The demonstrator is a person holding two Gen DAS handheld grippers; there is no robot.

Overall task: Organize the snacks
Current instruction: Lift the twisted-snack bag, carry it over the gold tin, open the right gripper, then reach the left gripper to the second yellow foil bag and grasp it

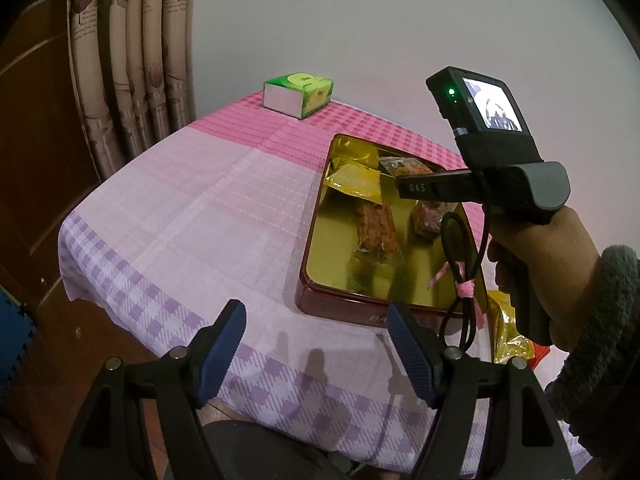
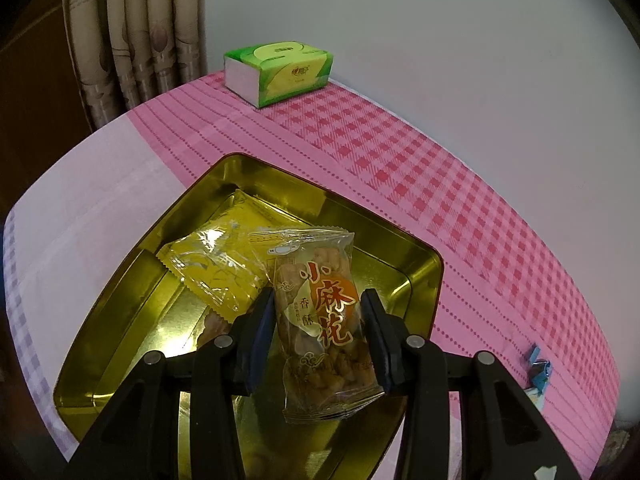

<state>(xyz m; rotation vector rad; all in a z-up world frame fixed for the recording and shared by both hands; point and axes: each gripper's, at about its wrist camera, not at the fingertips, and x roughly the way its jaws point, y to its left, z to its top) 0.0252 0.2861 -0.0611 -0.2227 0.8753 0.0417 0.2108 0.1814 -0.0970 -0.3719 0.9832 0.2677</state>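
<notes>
A clear packet of fried dough twists with an orange label (image 2: 320, 320) hangs upright over the tin, and my right gripper (image 2: 318, 298) is shut on its sides. Under it lies the open tin, gold inside (image 2: 420, 264) and dark red outside (image 1: 360, 312). A yellow packet (image 2: 212, 268) lies in the tin's far part, also visible in the left wrist view (image 1: 356, 180). Two more twist packets (image 1: 376, 228) lie on the tin's floor. My left gripper (image 1: 316, 316) stands open and empty over the tablecloth, just left of the tin's near corner.
A green tissue box (image 2: 280, 68) sits at the table's far edge by the wall. A blue candy wrapper (image 2: 538, 364) lies on the pink check cloth to the right. Yellow wrappers (image 1: 506, 332) lie beside the tin's right side. Curtains (image 1: 132, 60) hang at the left.
</notes>
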